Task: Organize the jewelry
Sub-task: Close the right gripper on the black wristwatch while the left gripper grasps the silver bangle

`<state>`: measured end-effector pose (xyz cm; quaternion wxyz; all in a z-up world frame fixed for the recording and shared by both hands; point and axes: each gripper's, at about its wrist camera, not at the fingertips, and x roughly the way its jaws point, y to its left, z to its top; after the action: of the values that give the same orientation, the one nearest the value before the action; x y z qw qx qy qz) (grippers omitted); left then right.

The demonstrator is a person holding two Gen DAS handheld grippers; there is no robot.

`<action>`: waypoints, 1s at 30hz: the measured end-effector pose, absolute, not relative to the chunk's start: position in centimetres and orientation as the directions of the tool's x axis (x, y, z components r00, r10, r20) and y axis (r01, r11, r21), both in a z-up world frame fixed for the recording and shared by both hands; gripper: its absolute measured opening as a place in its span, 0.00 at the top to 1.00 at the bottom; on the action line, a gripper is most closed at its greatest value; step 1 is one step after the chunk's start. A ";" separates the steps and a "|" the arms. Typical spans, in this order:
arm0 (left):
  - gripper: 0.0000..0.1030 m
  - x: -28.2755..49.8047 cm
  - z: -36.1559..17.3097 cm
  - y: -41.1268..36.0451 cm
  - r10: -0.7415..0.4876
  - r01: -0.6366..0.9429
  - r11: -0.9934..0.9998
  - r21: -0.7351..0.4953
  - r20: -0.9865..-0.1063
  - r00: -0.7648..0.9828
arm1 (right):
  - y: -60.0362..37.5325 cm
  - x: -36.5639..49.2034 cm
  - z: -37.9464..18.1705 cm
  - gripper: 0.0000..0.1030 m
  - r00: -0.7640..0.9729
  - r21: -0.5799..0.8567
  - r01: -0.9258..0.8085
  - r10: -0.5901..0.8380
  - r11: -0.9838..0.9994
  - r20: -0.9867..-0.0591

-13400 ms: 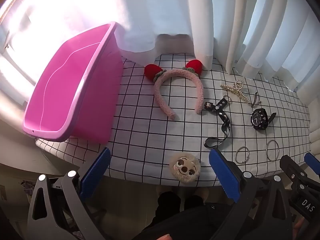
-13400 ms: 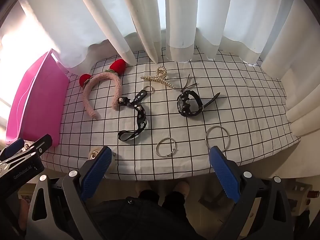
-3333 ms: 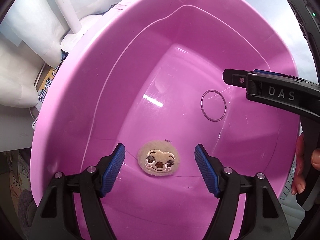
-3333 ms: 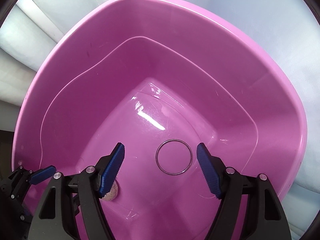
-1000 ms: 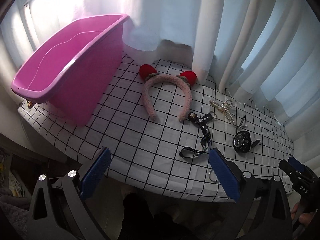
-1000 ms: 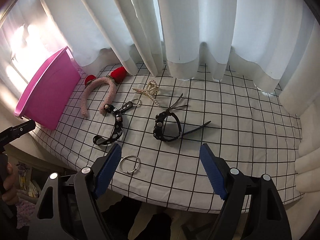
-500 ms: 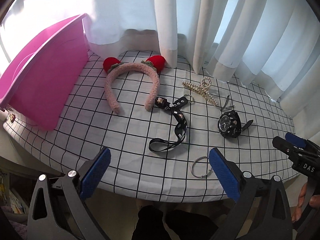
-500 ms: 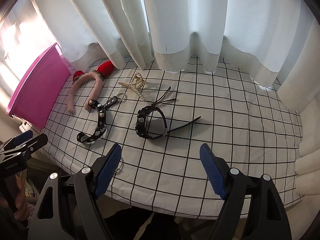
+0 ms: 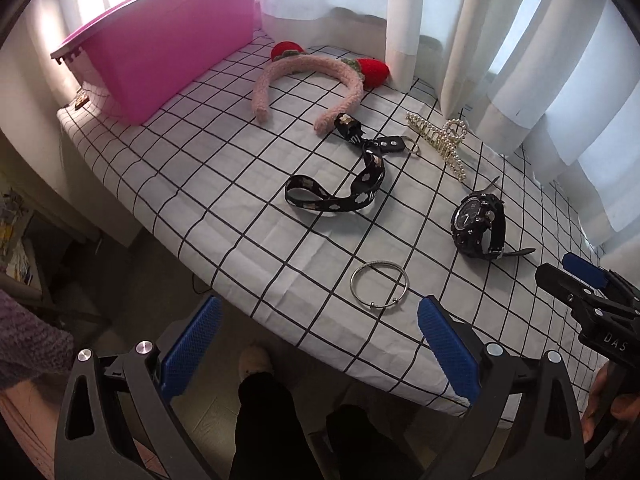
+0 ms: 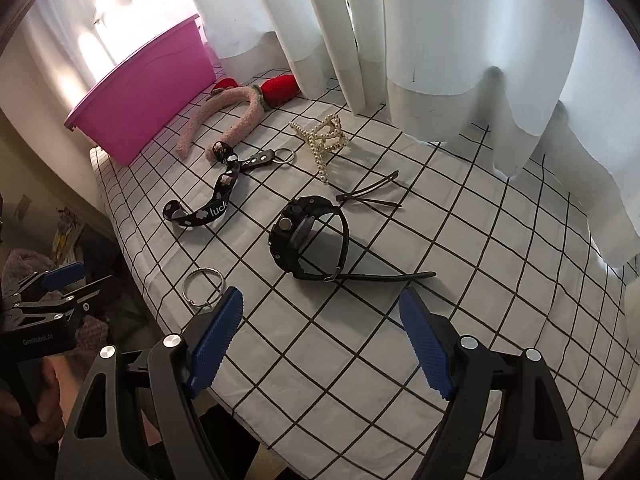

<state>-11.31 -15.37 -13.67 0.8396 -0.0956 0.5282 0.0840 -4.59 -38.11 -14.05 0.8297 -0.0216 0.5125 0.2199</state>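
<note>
Both the left gripper [image 9: 320,348] and the right gripper [image 10: 320,340] are spread wide, holding nothing. The thin silver metal bangle [image 9: 379,284] lies near the black digital wristwatch [image 9: 478,220]; beyond the watch, the black flower-print lanyard [image 10: 208,204] reads "luck".

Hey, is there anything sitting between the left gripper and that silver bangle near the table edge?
Nothing visible. The left gripper has its jaws open just short of the table edge, and only bare checked tablecloth lies between it and the silver bangle.
</note>
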 end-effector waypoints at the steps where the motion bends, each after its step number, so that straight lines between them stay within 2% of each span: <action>1: 0.06 -11.5 -13.9 -15.7 0.053 -0.262 0.963 -0.067 -0.903 0.426 | -38.1 -4.4 -14.3 0.25 0.369 0.197 -0.403 0.356 0.894 -0.859; 16: 0.06 -10.5 -19.7 -19.2 0.097 -0.318 0.946 -0.065 -0.878 0.469 | -37.4 -2.3 -18.9 0.25 0.360 0.206 -0.515 0.428 0.832 -0.829; 30: 0.06 -9.4 -21.8 -20.9 0.145 -0.327 0.945 -0.028 -0.858 0.493 | -35.7 -1.1 -19.5 0.24 0.420 0.079 -0.614 0.410 0.785 -0.809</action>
<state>-9.40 -20.92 -21.79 0.8589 -0.0938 0.4844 0.1372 -1.11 -35.75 -19.49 0.8347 -0.1153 0.4425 0.3068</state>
